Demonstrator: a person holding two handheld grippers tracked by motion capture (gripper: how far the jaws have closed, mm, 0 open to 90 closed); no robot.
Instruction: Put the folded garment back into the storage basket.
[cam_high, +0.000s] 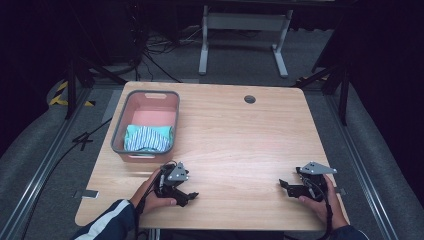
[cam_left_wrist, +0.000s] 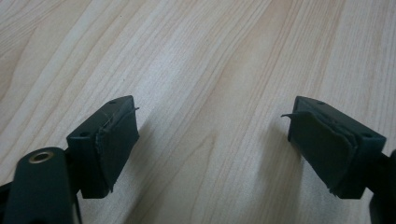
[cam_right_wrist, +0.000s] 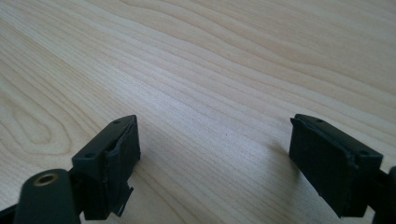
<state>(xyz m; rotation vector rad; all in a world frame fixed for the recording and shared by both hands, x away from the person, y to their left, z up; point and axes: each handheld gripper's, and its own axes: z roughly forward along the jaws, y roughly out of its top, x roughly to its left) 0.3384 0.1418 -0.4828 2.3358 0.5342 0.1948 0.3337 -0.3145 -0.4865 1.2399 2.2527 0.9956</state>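
Light wooden table (cam_high: 240, 145) with rounded corners, a small dark round hole (cam_high: 250, 99) near its far edge. Pink rectangular plastic basket with a grey rim (cam_high: 146, 125) toward the far left, holding a teal-and-white striped folded cloth (cam_high: 148, 138). Beyond, grey carpeted floor (cam_high: 235, 60), a white metal frame (cam_high: 245, 37), black cables (cam_high: 155, 47).

High view overhead, facing forward; gripper views close, sharing table (cam_high: 240, 140).

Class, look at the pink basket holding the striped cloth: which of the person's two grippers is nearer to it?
Left. The left gripper rests on the table just below the pink basket, by its near edge. The right gripper sits far across the table toward the right edge.
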